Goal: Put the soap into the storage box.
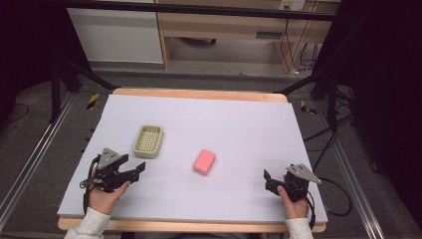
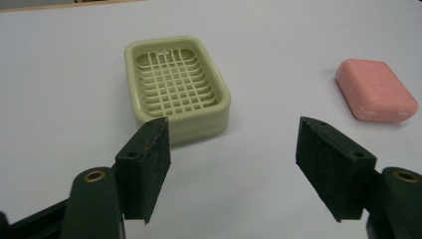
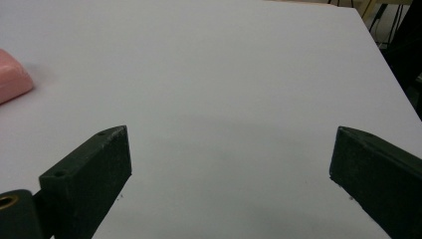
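The pink bar of soap (image 1: 204, 162) lies flat near the middle of the surface (image 1: 239, 124), tilted a little off square, with nothing touching it. To its left, well apart from it, sits the pale green soap dish (image 1: 149, 141) — a rounded rectangle with a slatted grid floor, standing upright and holding nothing.

The left tool (image 1: 141, 168) rests near the front left corner, held in the person's left hand (image 1: 107, 194), and points toward the dish and soap. In the left gripper view its jaws stand wide apart with bare surface between them; the soap dish (image 2: 177, 84) lies just beyond the nearer jaw and the soap (image 2: 375, 90) off to the far side.

The right tool (image 1: 267, 177) sits near the front right corner in the right hand (image 1: 293, 201), well apart from the soap. Its jaws are spread too, nothing between them — the pink shape at the edge of the right gripper view is probably a corner of the soap (image 3: 12, 74).
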